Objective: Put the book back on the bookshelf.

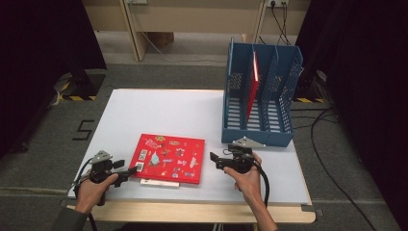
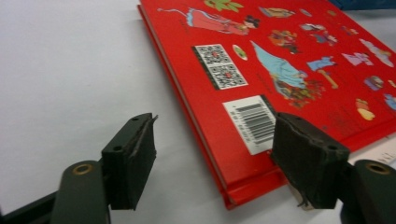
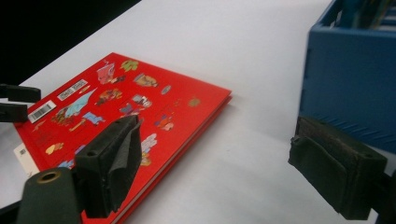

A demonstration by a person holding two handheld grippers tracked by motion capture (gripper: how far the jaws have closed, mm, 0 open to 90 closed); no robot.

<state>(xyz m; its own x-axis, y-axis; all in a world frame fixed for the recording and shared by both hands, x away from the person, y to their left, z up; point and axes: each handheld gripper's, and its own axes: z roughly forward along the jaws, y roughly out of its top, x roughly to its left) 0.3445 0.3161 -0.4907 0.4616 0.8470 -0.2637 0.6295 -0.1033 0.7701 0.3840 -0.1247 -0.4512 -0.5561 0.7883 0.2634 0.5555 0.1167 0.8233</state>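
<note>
Red hardcover book point(image 1: 169, 158) lies flat on the white table point(image 1: 159, 110), near the front edge, between your two grippers. Its cover, printed with small pictures, two square codes and a barcode label, faces up. A white strip point(image 1: 153, 183) shows under its near edge.

Your left gripper point(image 1: 129, 172) sits at the book's near left corner. In the left gripper view, the jaws straddle that corner: one pad stands over the bare table to the left, the other over the cover beside the barcode. The pads are partly apart and neither presses on the book.

Your right gripper point(image 1: 212, 159) rests just beside the book's right edge, apart from it. In the right gripper view, its jaws stand wide with bare table between them; nothing is held.

Blue file rack point(image 1: 258, 96) stands upright at the table's far right. A second red book point(image 1: 252, 90) stands on edge in a middle compartment.
</note>
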